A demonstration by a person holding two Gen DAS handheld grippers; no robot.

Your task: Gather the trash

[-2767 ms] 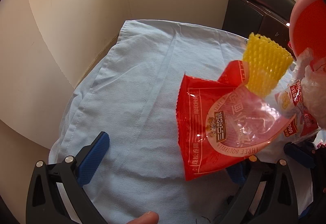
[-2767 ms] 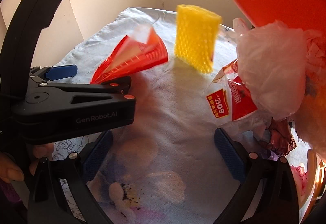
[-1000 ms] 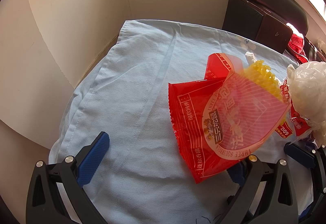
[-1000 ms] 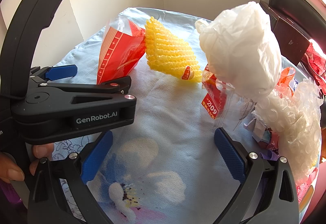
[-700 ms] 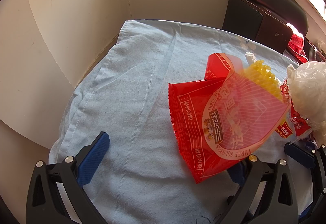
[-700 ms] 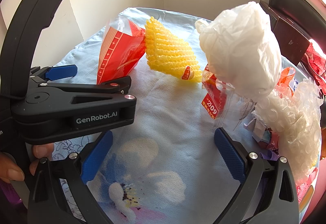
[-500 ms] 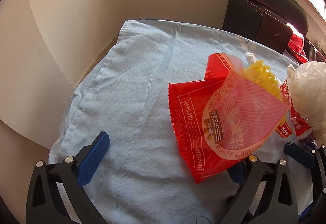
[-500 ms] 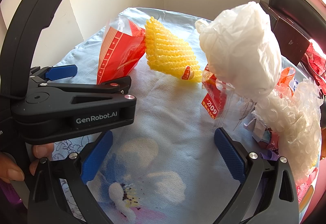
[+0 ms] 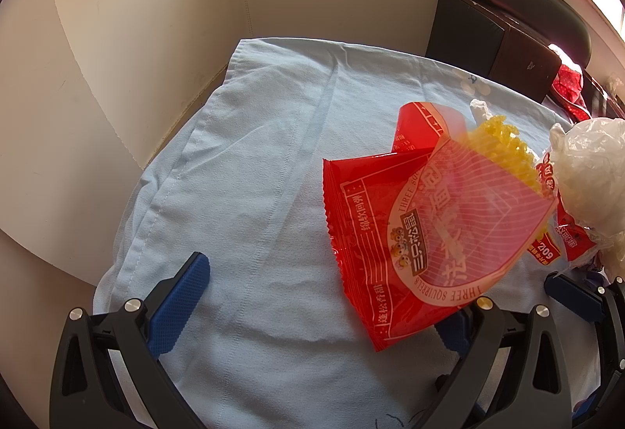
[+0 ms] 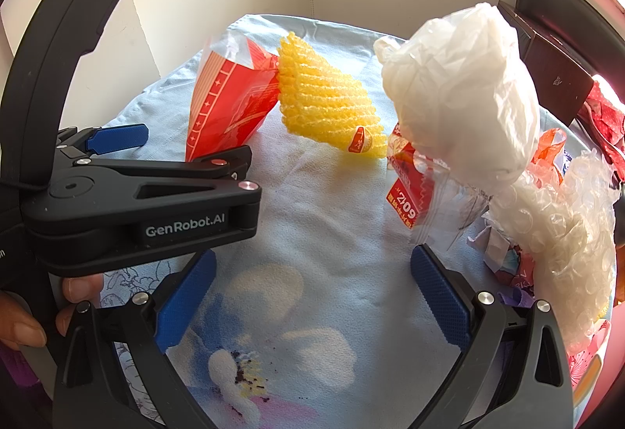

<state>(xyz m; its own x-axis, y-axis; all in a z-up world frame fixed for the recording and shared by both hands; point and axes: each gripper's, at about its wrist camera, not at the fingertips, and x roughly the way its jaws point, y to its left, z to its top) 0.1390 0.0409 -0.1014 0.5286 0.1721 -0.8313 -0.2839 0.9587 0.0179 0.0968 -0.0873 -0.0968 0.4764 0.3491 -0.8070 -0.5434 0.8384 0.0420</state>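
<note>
Here my left gripper (image 9: 320, 311) and right gripper (image 10: 312, 292) both gape empty over the blue cloth (image 9: 242, 163); the red "THREE SQUIRRELS" wrapper (image 9: 410, 233) lies between my left fingers, against the yellow foam net (image 10: 324, 104), the left gripper's body reading "GenRobot.AI".

Cream walls (image 9: 156, 38) meet in a corner behind a blue cloth (image 9: 254, 155); dark furniture (image 9: 488, 34) stands right, sunlit.

A home: floral blue bedsheet (image 10: 312, 311), cream walls (image 9: 117, 58), snack wrappers (image 9: 410, 233).
</note>
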